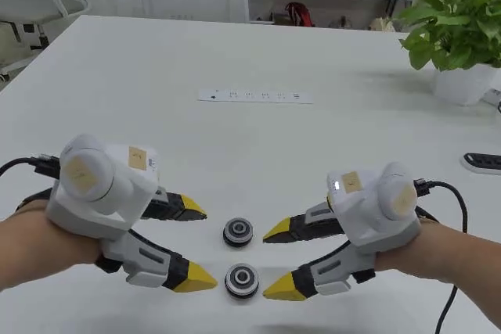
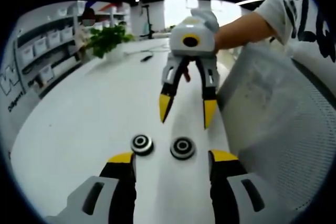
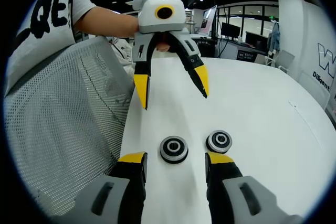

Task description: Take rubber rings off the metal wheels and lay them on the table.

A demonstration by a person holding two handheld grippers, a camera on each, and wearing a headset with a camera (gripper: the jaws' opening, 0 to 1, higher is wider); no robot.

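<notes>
Two small metal wheels with black rubber rings lie flat on the white table (image 1: 258, 146): the farther wheel (image 1: 238, 231) and the nearer wheel (image 1: 242, 280), a little apart. My left gripper (image 1: 200, 245) points at them from the left, open and holding nothing. Facing it from the right, my right gripper (image 1: 274, 262) is open too. In the left gripper view both wheels (image 2: 142, 144) (image 2: 182, 148) lie just beyond my yellow tips (image 2: 172, 157), with the right gripper (image 2: 186, 116) behind them. The right gripper view has the wheels (image 3: 174, 149) (image 3: 219, 141) ahead of its tips (image 3: 176, 158) and the left gripper (image 3: 172, 93) opposite.
A white power strip (image 1: 255, 96) lies mid-table further back. A potted plant (image 1: 458, 29) stands at the far right, with a dark device (image 1: 481, 162) near the right edge. A mesh chair back (image 3: 63, 129) is beside the table's near edge. Cables trail from both grippers.
</notes>
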